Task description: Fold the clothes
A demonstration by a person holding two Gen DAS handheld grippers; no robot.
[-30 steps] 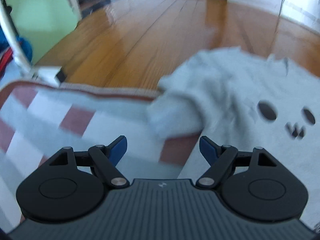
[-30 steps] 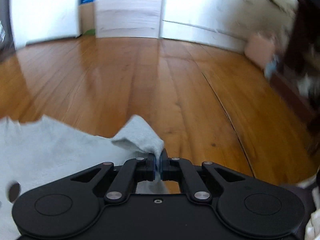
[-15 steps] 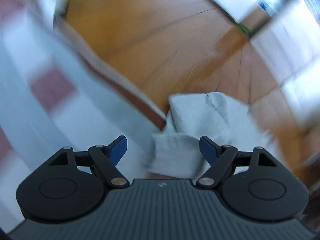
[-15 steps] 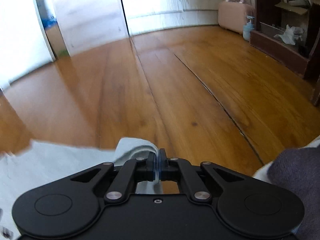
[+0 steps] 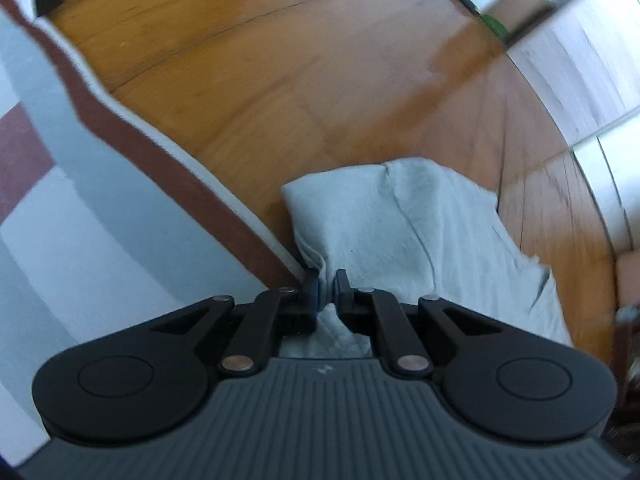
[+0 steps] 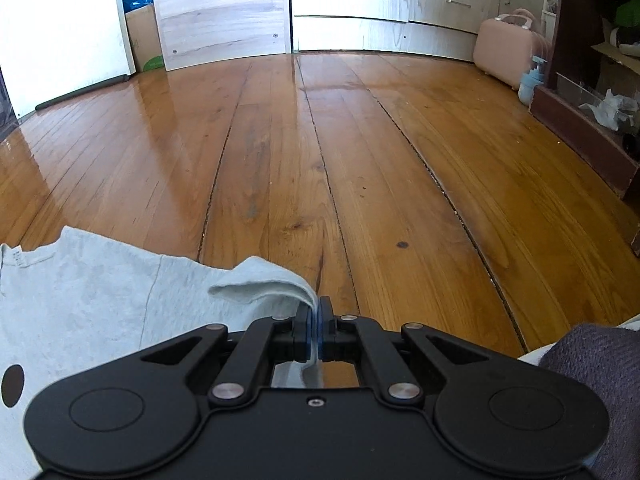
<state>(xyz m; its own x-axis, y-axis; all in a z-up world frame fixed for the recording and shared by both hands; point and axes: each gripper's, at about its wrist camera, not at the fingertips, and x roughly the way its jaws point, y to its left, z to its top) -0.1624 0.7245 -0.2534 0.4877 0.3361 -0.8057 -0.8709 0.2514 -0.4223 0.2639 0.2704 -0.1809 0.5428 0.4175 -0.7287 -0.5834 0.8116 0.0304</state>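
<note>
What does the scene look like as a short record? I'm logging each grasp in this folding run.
garment: grey shirt, lying on the wooden floor
left gripper: has just closed, shut on a bunched edge of the shirt
right gripper: shut on a thin fold of the shirt
beside shirt: striped rug
fold: not yet made

T-shirt (image 5: pixel 420 232) on the wooden floor (image 5: pixel 280 92), rug (image 5: pixel 80 220) to its left, touching
</note>
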